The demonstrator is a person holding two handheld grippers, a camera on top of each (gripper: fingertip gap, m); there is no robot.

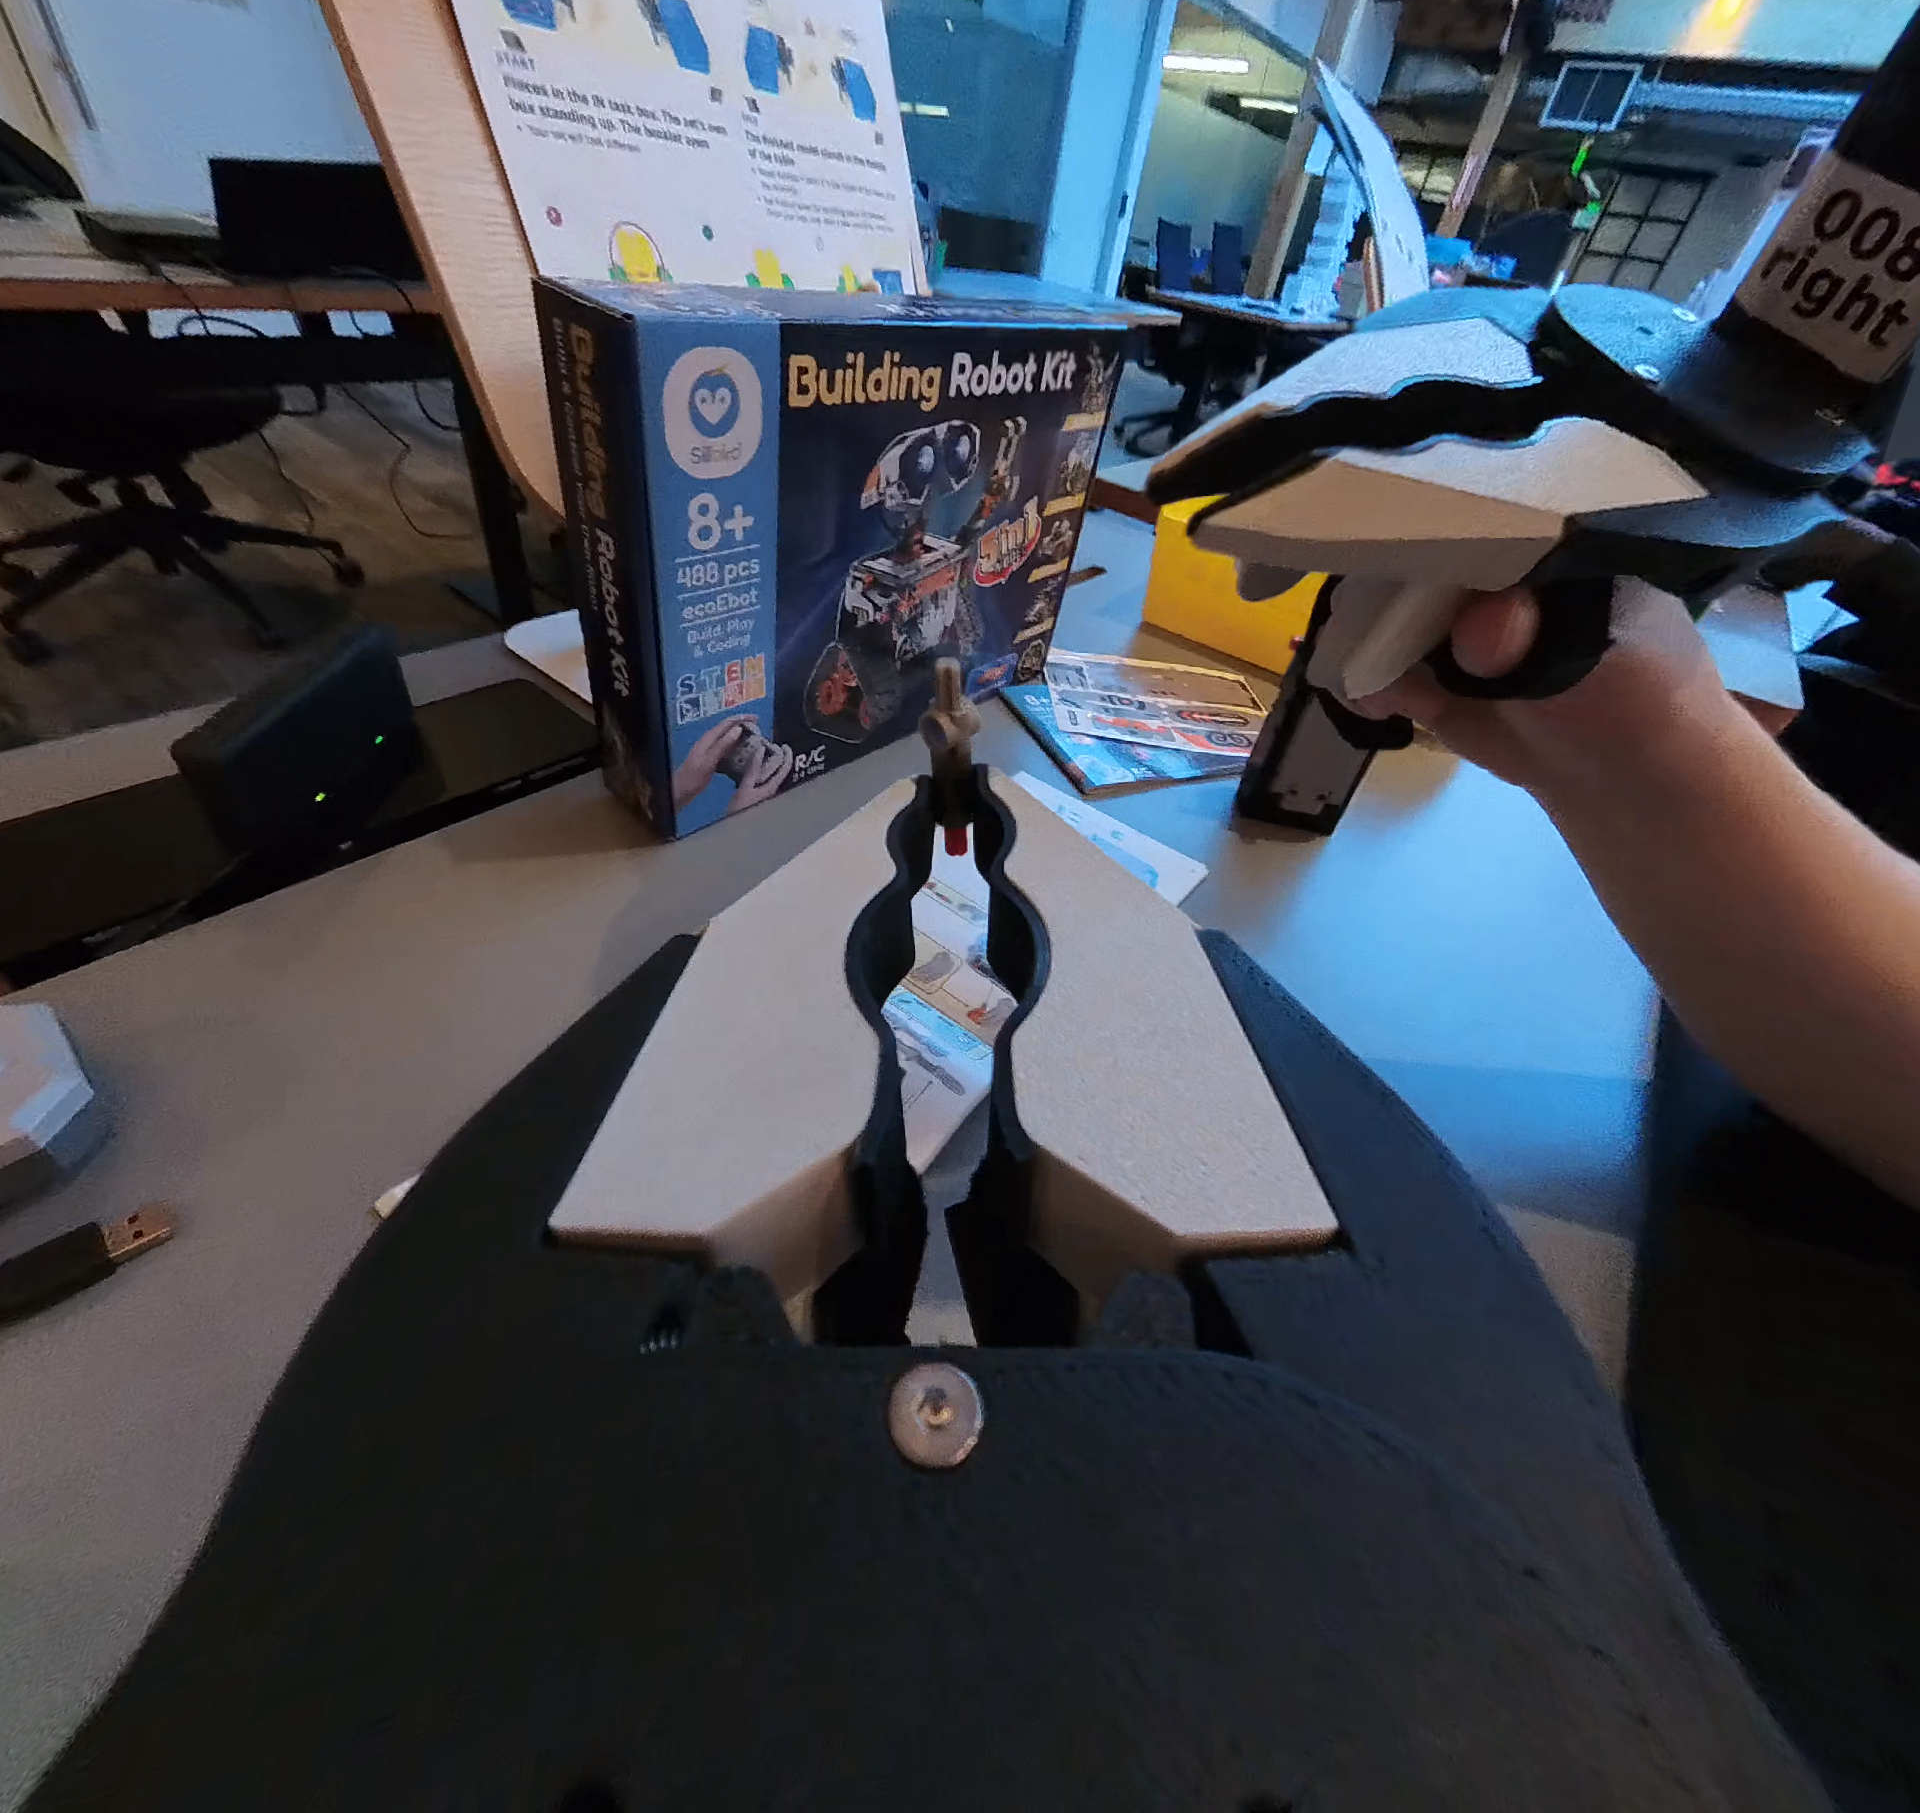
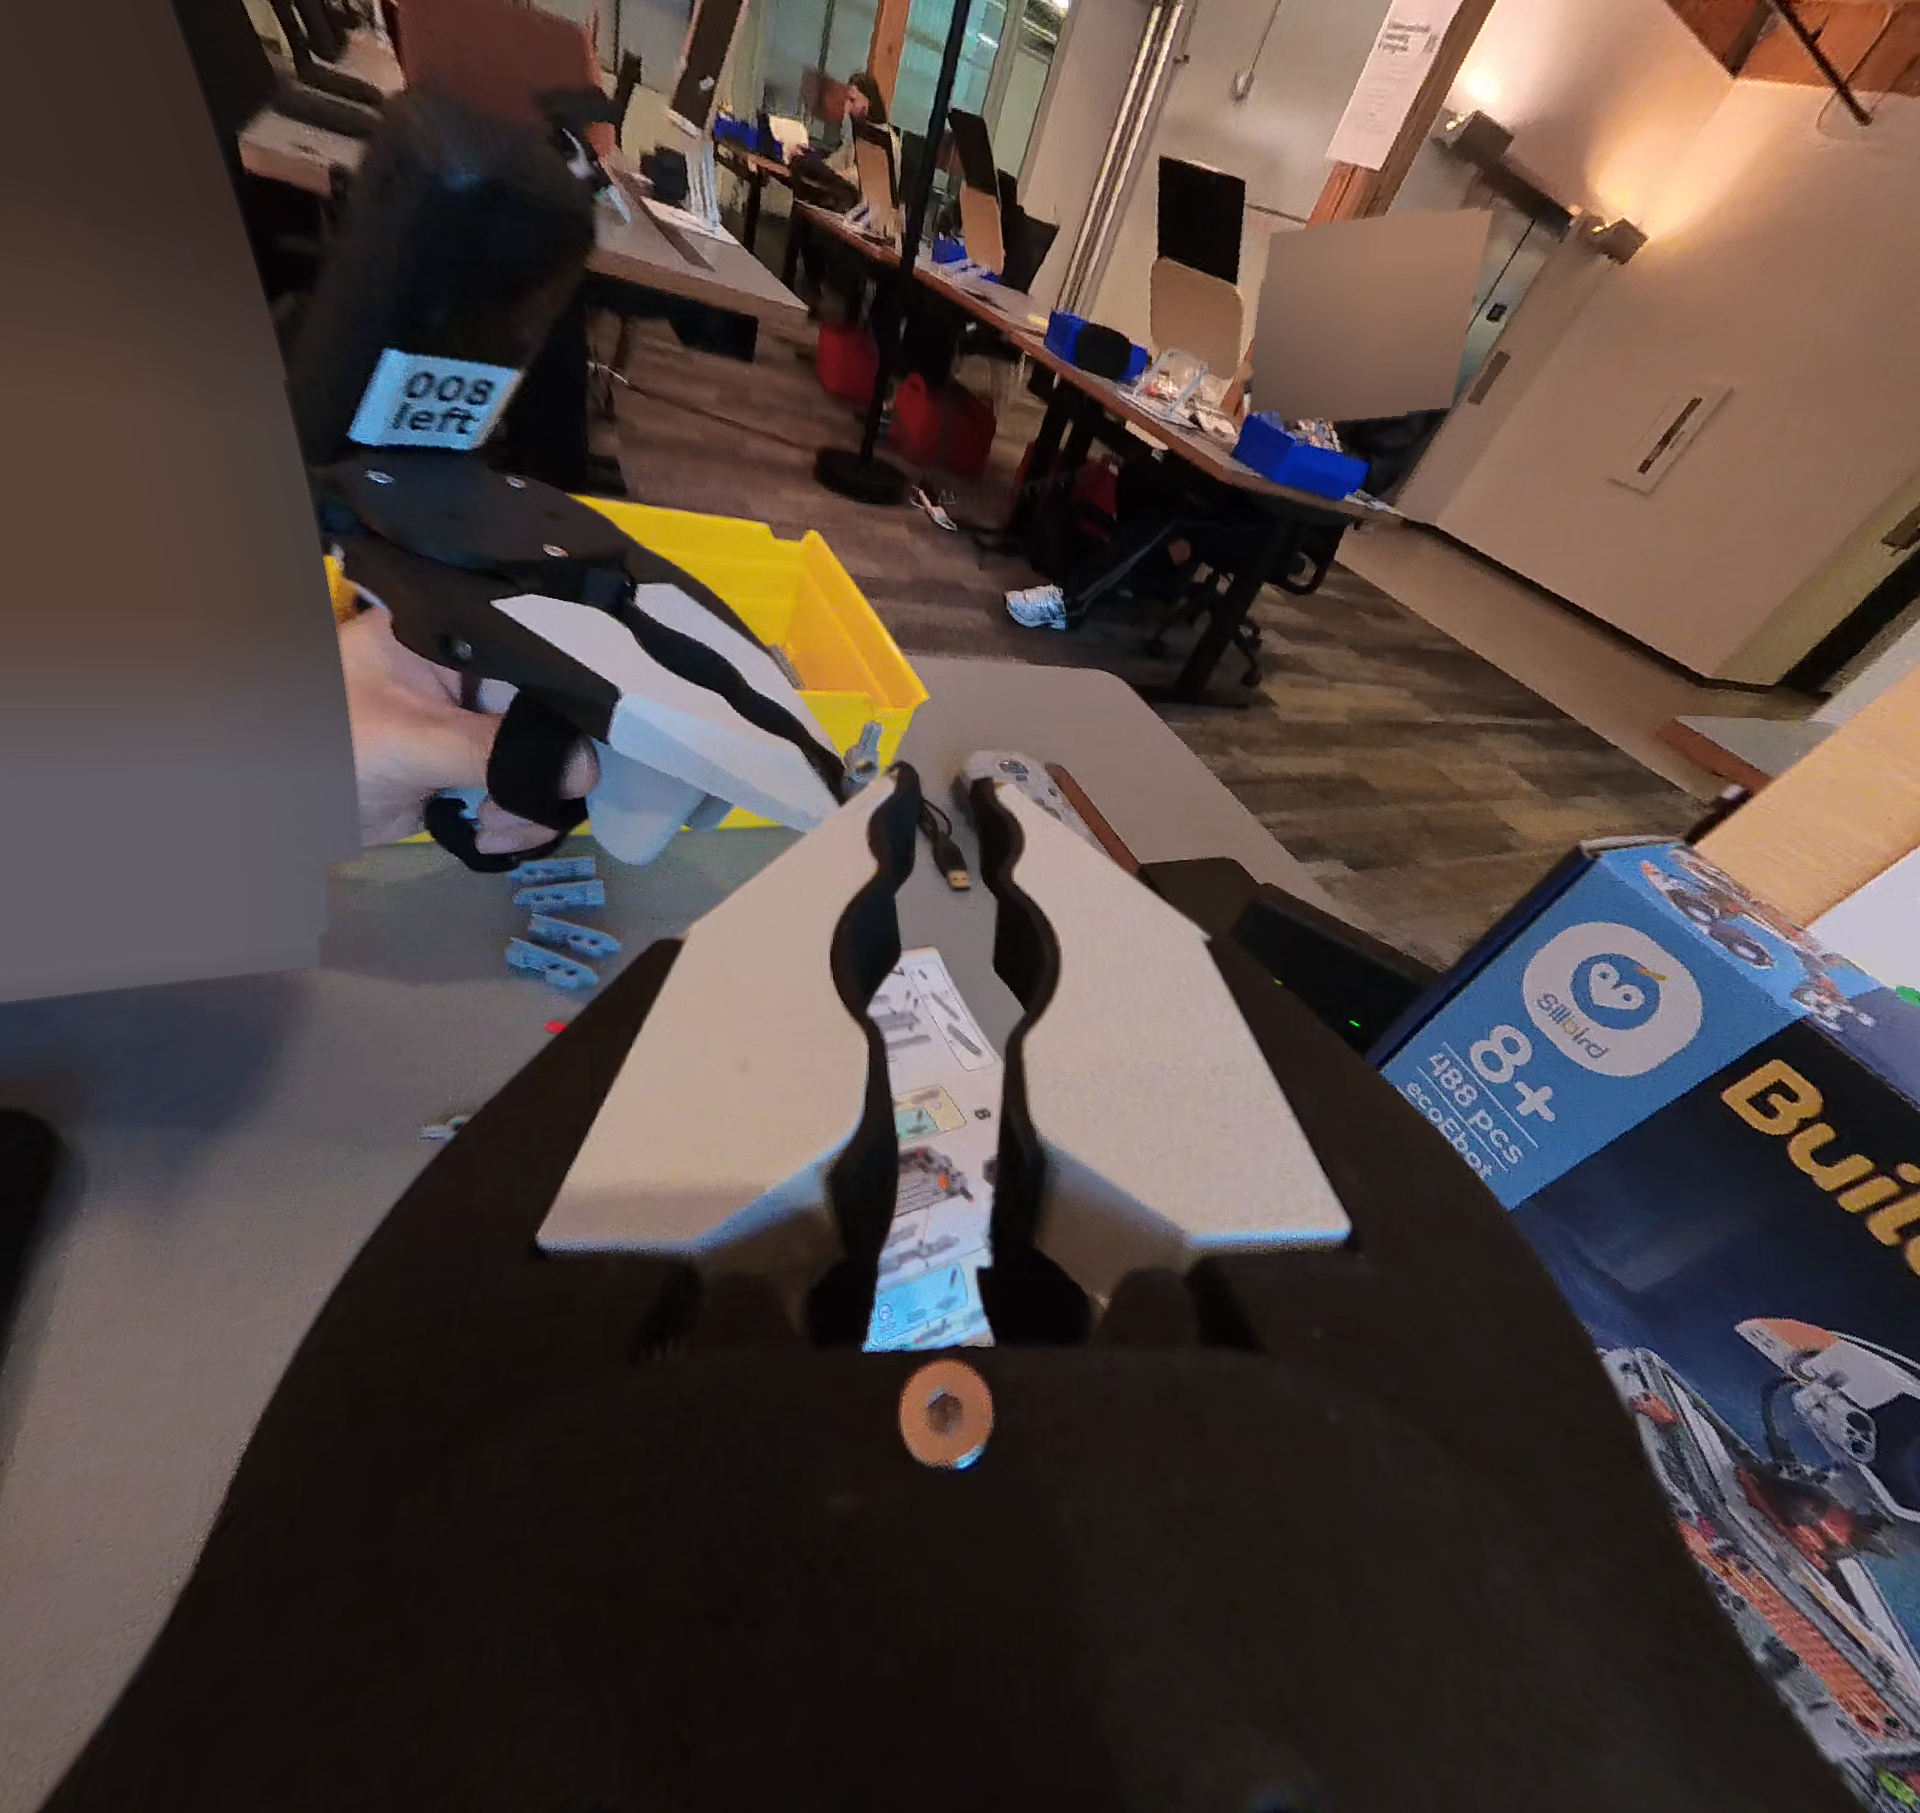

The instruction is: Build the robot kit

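Tan-grey pin with a red end is clamped in the left gripper, right at the tips, upright, held in the air above the table. Most of the pin sticks out past the tips; only the red end shows between the pads.

Right gripper: jaws slightly parted, nothing between them. From its own camera its tips sit just beside the left tips and the pin, about level with them; I can't tell if they touch. A hand is wrapped around its trigger.

Around them:
- Booklet lies open on the table, under both grippers.
- Kit box stands upright behind the pin, seen from the left camera (closed as far as I can see).
- Yellow bin is behind the left gripper; contents hidden.
- Four blue-grey parts lie in a row on the table below the left gripper's handle.
- USB plug lies on the table beyond the right tips.
- Leaflets and a black block are near the box, under the right gripper.
- Instruction sheet is propped on a board behind the box.
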